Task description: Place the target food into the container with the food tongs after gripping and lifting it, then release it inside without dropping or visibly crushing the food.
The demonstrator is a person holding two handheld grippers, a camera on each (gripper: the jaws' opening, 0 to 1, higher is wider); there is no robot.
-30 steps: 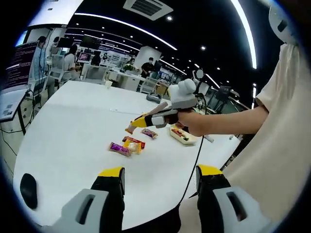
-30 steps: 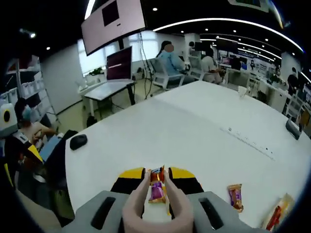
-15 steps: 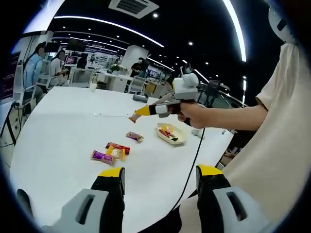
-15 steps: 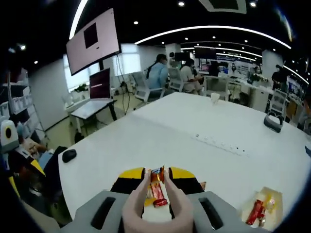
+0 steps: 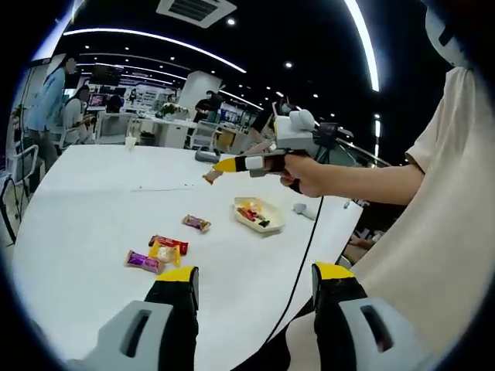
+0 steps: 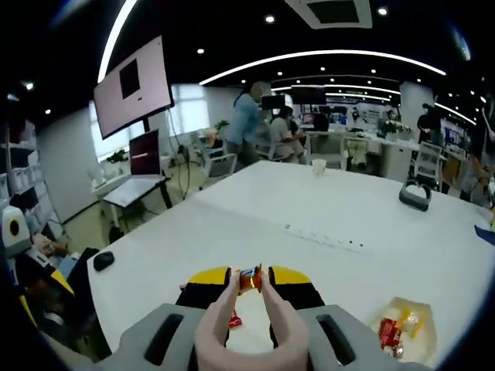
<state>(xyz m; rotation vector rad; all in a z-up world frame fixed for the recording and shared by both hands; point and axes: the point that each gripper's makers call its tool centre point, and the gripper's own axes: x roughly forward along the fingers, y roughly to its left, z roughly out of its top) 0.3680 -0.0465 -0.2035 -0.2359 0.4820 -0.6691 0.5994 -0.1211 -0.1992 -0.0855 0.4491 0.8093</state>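
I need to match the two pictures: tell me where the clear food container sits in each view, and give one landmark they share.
Left gripper view: container on the white table, centre, below the right gripper.
Right gripper view: container at lower right, wrapped snacks inside.
Shared landmark: the paper cup at the table's far end.

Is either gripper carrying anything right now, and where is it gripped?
The right gripper works pink tongs whose tips pinch a small wrapped snack by its end. The left gripper is open and holds nothing.
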